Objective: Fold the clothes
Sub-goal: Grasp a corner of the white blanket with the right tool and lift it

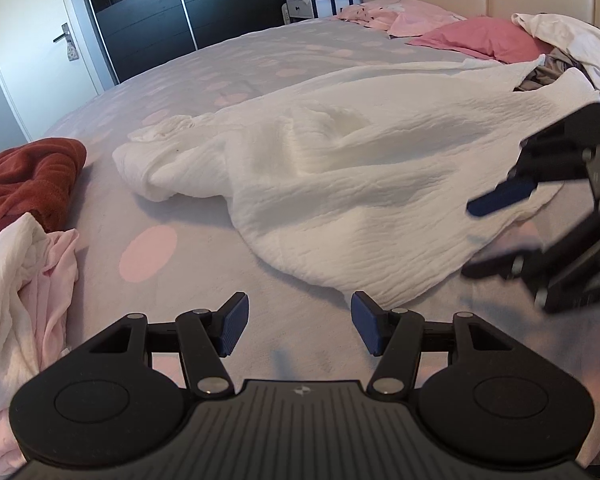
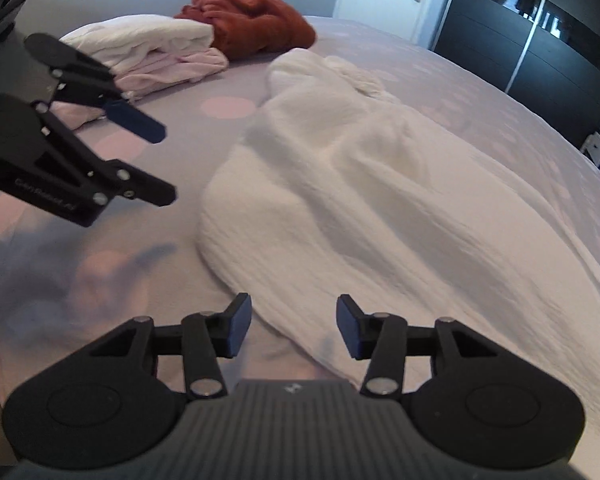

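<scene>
on the bed [image 1: 204,264], grey cover with pink dots, the white garment [image 1: 340,184] lies rumpled mid-mattress. wardrobe [image 1: 148,12] and door [image 1: 32,40] are behind it. its long axis runs from the near hem off toward the pillows [image 1: 480,36]. your left gripper [image 1: 300,326] has its jaws apart and empty over bare cover. your right gripper [image 2: 292,328], jaws spread with nothing pinched, hangs over the hem. the garment's far end is hidden among a clothes heap [image 1: 560,56]. the right view is motion-blurred.
</scene>
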`<state>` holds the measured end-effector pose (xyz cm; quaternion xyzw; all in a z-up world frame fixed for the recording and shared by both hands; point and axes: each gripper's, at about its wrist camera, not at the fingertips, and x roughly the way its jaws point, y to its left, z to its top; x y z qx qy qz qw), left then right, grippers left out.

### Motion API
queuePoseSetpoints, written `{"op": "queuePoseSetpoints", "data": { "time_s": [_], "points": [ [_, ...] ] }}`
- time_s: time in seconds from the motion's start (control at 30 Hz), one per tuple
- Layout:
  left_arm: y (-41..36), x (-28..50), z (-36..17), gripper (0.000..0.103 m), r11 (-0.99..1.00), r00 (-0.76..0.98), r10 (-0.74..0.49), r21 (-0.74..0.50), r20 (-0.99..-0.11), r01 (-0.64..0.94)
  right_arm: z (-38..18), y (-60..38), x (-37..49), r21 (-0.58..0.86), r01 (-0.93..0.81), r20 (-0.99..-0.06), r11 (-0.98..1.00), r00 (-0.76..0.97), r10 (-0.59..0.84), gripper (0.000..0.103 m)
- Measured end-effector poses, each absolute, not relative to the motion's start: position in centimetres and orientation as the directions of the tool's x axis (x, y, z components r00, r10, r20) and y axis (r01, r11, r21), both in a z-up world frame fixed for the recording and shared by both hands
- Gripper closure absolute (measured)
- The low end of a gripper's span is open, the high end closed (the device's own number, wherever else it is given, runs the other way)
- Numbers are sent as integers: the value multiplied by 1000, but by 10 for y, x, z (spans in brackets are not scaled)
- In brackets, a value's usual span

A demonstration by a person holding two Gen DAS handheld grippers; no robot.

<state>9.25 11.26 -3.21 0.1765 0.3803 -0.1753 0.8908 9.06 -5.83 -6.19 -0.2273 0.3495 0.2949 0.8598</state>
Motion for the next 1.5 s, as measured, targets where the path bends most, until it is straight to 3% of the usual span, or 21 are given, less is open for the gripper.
{"op": "queuePoseSetpoints", "data": {
  "time_s": [0.37, 0.43, 0.47, 0.5, 0.73, 0.93, 1.23, 1.5],
  "points": [
    [133, 113, -39, 48, 918, 647, -93, 186, -757, 349, -93, 1, 90, -367, -681, -692, 634, 655, 304, 55],
    [133, 115, -39, 48, 920, 645, -85, 188, -760, 343, -92, 2, 95, -370, -681, -681, 632, 662, 314, 68],
    [133, 116, -40, 48, 921, 645, -82, 190, -760, 341, -91, 3, 98, -371, -674, -675, 639, 668, 312, 86],
    [132, 116, -39, 48, 921, 646, -82, 191, -759, 341, -88, 2, 101, -367, -666, -670, 650, 674, 312, 96],
    [122, 120, -37, 48, 913, 659, -115, 183, -743, 365, -47, -34, 132, -205, -553, -607, 808, 719, 338, 97],
    [103, 122, -37, 48, 883, 686, -174, 197, -707, 427, -13, -86, 183, -79, -394, -584, 916, 763, 278, 97],
    [68, 143, -39, 48, 862, 704, -203, 216, -680, 458, -18, -138, 229, 23, -199, -639, 980, 750, 168, 97],
    [20, 163, -52, 49, 819, 690, -258, 226, -676, 528, -40, -158, 237, 46, -139, -685, 989, 716, 132, 97]
  ]
}}
